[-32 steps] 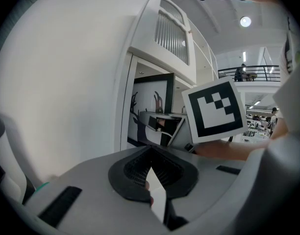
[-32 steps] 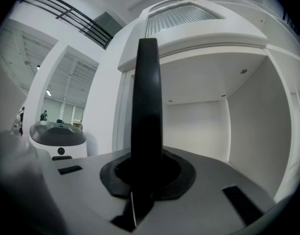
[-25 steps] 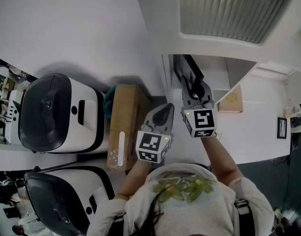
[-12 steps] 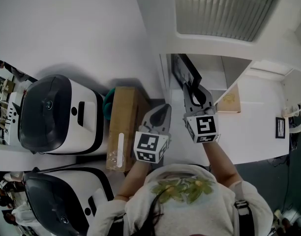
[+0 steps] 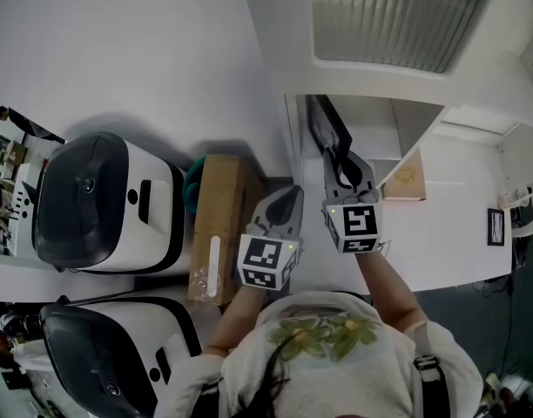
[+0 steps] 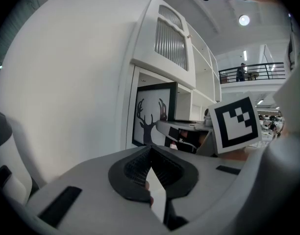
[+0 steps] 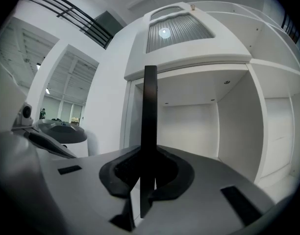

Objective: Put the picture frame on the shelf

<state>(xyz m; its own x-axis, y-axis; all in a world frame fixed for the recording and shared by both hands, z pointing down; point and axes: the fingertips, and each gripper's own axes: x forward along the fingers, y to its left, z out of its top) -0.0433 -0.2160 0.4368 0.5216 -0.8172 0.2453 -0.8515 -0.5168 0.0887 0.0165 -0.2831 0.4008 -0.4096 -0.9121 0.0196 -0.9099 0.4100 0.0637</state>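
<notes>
The picture frame (image 5: 326, 129) is black-edged with a deer silhouette (image 6: 152, 114). It stands upright at the mouth of the leftmost open compartment of the white shelf (image 5: 375, 116). My right gripper (image 5: 343, 162) is shut on its lower edge. In the right gripper view the frame (image 7: 150, 106) shows edge-on, rising from between the pads (image 7: 121, 173), with the compartment (image 7: 189, 126) behind it. My left gripper (image 5: 288, 200) hangs just left of the right one. Its jaws meet with nothing between them (image 6: 150, 156).
A louvred door (image 5: 397, 16) sits above the compartment. A tan picture (image 5: 408, 177) leans in the shelf to the right, and a small dark frame (image 5: 498, 225) is further right. A cardboard box (image 5: 219, 225) and two white-and-black machines (image 5: 101, 200) stand to the left.
The right gripper with the frame has drifted slightly left and toward me. The left gripper has barely moved.
</notes>
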